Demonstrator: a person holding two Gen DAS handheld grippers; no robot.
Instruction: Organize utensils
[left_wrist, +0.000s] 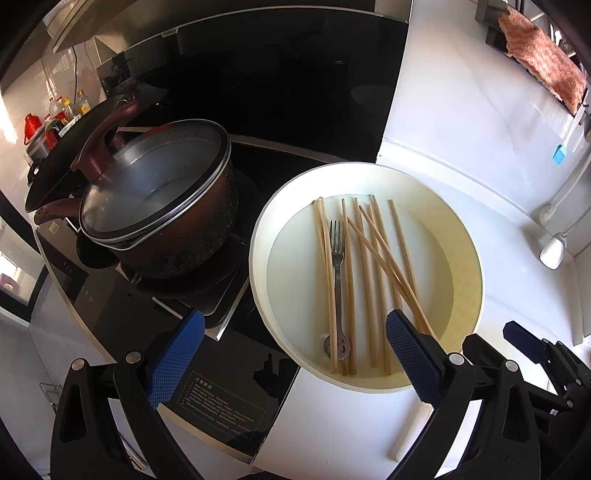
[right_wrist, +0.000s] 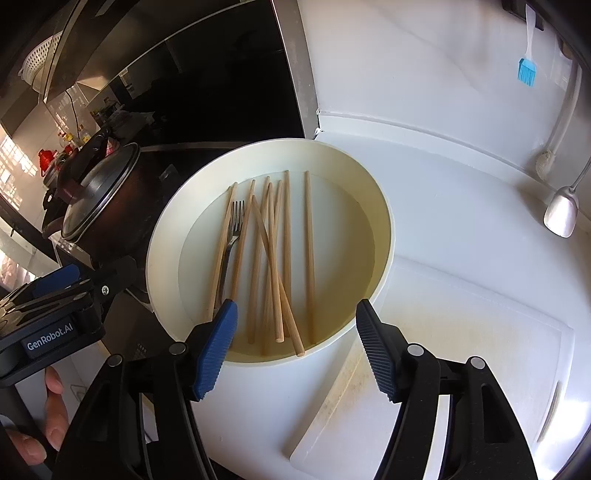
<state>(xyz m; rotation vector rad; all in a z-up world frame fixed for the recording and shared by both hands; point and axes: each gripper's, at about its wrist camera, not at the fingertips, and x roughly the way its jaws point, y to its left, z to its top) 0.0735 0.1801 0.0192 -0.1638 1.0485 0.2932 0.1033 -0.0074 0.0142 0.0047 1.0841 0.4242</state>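
Both pairs of blue fingers stand wide apart and empty: the right gripper (right_wrist: 295, 325) hangs over the near rim of the round white basin (right_wrist: 384, 229), the left gripper (left_wrist: 295, 332) beside it, partly over the stove edge. Inside the basin lie wooden chopsticks (right_wrist: 286, 251), loosely crossed, and a metal fork (right_wrist: 231, 236) among the left-hand ones. Their long axes run away from the fingers, blunt ends nearest. To my eye the right gripper is nearer the chopstick ends.
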